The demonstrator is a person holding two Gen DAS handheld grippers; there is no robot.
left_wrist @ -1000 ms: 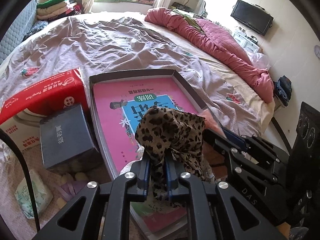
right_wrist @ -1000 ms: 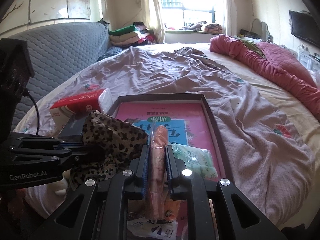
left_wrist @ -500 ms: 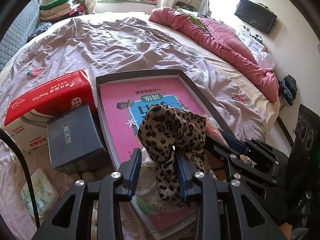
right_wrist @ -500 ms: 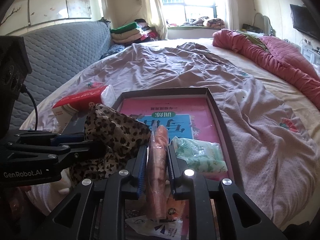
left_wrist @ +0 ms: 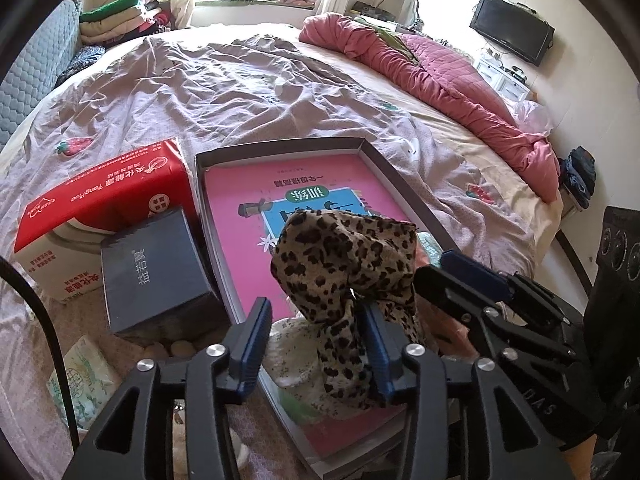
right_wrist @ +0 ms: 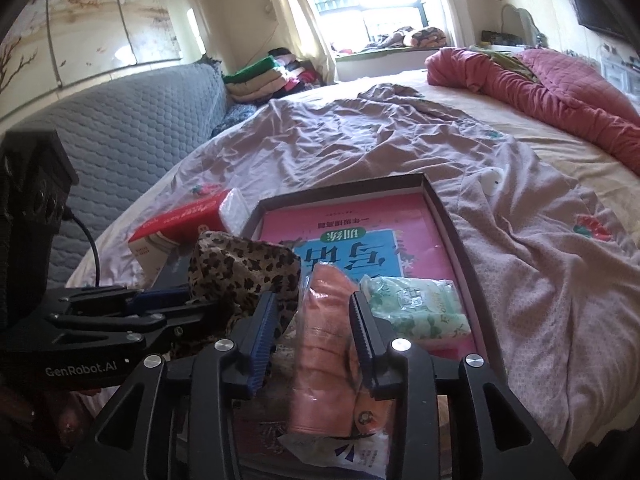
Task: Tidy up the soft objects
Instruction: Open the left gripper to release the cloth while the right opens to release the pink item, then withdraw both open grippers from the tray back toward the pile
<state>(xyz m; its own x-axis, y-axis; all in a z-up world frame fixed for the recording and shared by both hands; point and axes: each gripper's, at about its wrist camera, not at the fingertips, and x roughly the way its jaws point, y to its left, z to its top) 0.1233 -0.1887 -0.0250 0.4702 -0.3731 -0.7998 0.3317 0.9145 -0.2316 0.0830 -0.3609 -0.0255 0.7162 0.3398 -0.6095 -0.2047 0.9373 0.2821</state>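
Left wrist view: at the bottom centre the left gripper (left_wrist: 316,344) has its jaws opening; one leopard-print cloth (left_wrist: 352,280) stands between them, leaning against the right-hand finger and clear of the left-hand one, so nothing clamps it. The cloth sits over the near end of one shallow dark tray (left_wrist: 404,184), which holds one pink book (left_wrist: 248,216) with a blue panel. At the lower right the right gripper (left_wrist: 472,280) reaches in from the side. Left of the tray lie two boxes: a dark one (left_wrist: 156,272) nearer, touching a red and white one (left_wrist: 100,204) behind it. At the lower left one pale green packet (left_wrist: 84,380) lies on the bed (left_wrist: 260,92). Farther off, one red quilt (left_wrist: 440,72) runs along the right side of the bed, and one television (left_wrist: 512,28) hangs in the upper right.

In the right wrist view, the right gripper (right_wrist: 314,340) at bottom centre is also opening its jaws. One orange-pink roll (right_wrist: 320,344) stands between them; it lies close to the right-hand finger, with a gap on the left. Just right of it, one green and white packet (right_wrist: 420,308) rests in the tray (right_wrist: 448,220). The left gripper (right_wrist: 160,300) comes in from the left edge at the leopard-print cloth (right_wrist: 240,268). One stack of folded clothes (right_wrist: 260,80) sits far back by the window.
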